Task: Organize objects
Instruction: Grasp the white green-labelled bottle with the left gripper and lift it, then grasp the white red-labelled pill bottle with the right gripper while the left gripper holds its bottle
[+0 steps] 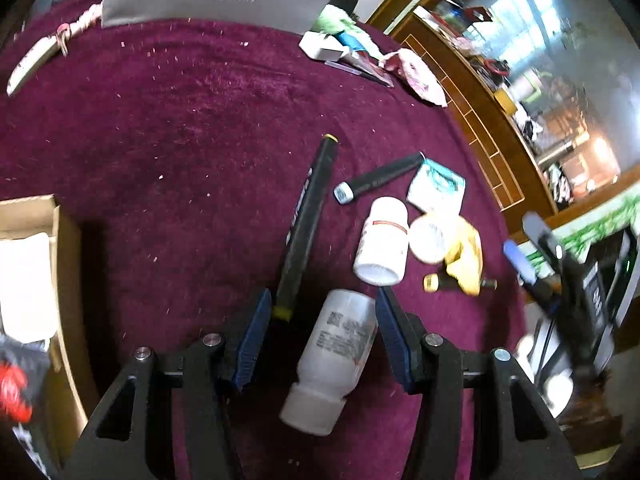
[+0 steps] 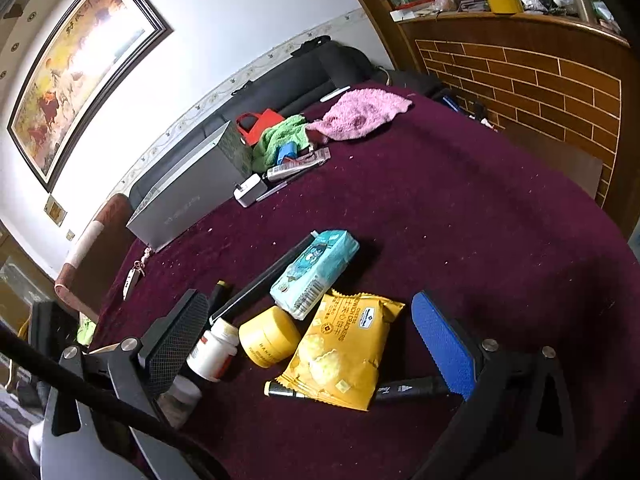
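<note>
Because the job is to tidy this scatter of small goods, the left gripper (image 1: 320, 332) hangs nose-down over a frosted white bottle (image 1: 334, 360) that lies on its side on the maroon tablecloth (image 1: 180, 120), its cap towards the camera; the jaws stand parted on either side of it, the right pad close to the bottle's shoulder and the left pad well clear, so I judge it framed for a pick but not yet pinched. Just beyond lie a second white bottle (image 1: 382, 240), a long black marker (image 1: 306, 224) with yellow ends, a shorter black pen (image 1: 378, 178), and a cardboard box (image 1: 60, 264) at the left edge, open-topped and near enough to be the likely bin for all this. From the other wrist, the right gripper (image 2: 320, 340) is spread wide with nothing between its pads, poised above a yellow cracker packet (image 2: 340, 356) that rests across a black marker (image 2: 404, 390), with a yellow jar (image 2: 268, 336) and a teal tissue pack (image 2: 316, 272) just behind. That wide stance suits the flat, crinkly packet, which probably needs a broad, gentle grip. Cloths and a grey carton (image 2: 188, 196) sit well apart at the far side of the table
</note>
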Available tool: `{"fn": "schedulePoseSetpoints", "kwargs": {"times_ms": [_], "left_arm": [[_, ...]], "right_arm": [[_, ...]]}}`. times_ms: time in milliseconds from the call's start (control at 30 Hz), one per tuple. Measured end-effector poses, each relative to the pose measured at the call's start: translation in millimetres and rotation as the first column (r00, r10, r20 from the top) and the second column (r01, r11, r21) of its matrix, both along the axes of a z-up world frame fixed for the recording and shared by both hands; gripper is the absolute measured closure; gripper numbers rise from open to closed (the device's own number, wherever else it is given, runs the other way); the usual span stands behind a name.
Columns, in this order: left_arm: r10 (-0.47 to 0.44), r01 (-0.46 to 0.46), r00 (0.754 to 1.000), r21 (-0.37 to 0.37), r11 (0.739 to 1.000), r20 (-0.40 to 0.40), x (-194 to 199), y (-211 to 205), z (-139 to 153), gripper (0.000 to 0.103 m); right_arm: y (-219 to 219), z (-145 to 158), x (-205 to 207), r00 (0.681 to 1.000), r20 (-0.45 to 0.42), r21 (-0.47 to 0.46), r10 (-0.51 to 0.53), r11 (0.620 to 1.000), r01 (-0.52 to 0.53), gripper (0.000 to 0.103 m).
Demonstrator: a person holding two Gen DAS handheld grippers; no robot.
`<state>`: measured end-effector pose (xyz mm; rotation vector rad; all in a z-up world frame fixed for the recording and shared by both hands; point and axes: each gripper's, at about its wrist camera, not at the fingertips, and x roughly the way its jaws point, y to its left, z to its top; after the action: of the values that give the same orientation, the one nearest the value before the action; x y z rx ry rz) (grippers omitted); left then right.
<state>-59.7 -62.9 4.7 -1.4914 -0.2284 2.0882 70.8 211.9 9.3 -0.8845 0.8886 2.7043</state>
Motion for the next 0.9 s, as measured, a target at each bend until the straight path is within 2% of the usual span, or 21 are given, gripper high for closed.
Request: {"fn": "schedulePoseSetpoints", "kwargs": {"times_ms": [167, 233, 300, 500, 533, 567, 600, 667, 833, 900], "left_arm": [[-0.048, 0.043, 0.993, -0.045, 0.998, -0.105, 28, 15, 8, 0.055], [-0.087, 0.072, 0.987, -0.111, 0.991, -0.136, 33, 28, 7, 0.055], [-0.117, 0.082, 0.981, -0.214, 0.973, -0.156, 38, 37, -1, 0.055], [-0.141, 0.048, 0.956, -0.338, 0.94, -0.256, 46, 57, -10, 0.056], [-0.131, 0.034, 0.953, -0.332, 0.943, -0.273, 48, 57, -10, 0.058], [-0.116, 0.023, 0.953, -0.313, 0.949, -0.28, 49, 55, -10, 0.072], [-0.099, 0.021, 0.957, -0.277, 0.961, -0.272, 50, 51, -8, 0.075], [-0.055, 0.003, 0.967, -0.205, 0.979, -0.248, 53, 41, -4, 0.075], [0.041, -0.067, 0.967, -0.095, 0.993, -0.251, 76, 8, 14, 0.074], [0.073, -0.092, 0.963, -0.062, 0.994, -0.26, 88, -5, 22, 0.074]], "right_arm": [[-2, -4, -2, 1.0, 0.024, 0.005, 0.002, 1.0, -0.002, 0.0], [-1, -6, -2, 1.0, 0.031, 0.003, -0.001, 1.0, 0.001, 0.0], [-1, -7, -1, 0.999, 0.033, -0.001, -0.002, 1.0, 0.002, 0.0], [-3, -7, -1, 0.999, 0.035, 0.006, 0.006, 1.0, -0.006, 0.0], [-4, -8, -1, 0.999, 0.037, 0.008, 0.008, 1.0, -0.009, 0.0], [-4, -8, -2, 0.999, 0.039, 0.008, 0.009, 1.0, -0.01, 0.0], [-4, -9, -2, 0.999, 0.041, 0.009, 0.011, 1.0, -0.011, 0.0], [-5, -9, -2, 0.999, 0.041, 0.01, 0.011, 1.0, -0.011, 0.0], [-9, -7, 0, 0.999, 0.008, 0.003, 0.044, 0.999, -0.044, 0.0], [-16, -3, 2, 0.997, -0.025, 0.01, 0.078, 0.997, -0.078, 0.004]]}}
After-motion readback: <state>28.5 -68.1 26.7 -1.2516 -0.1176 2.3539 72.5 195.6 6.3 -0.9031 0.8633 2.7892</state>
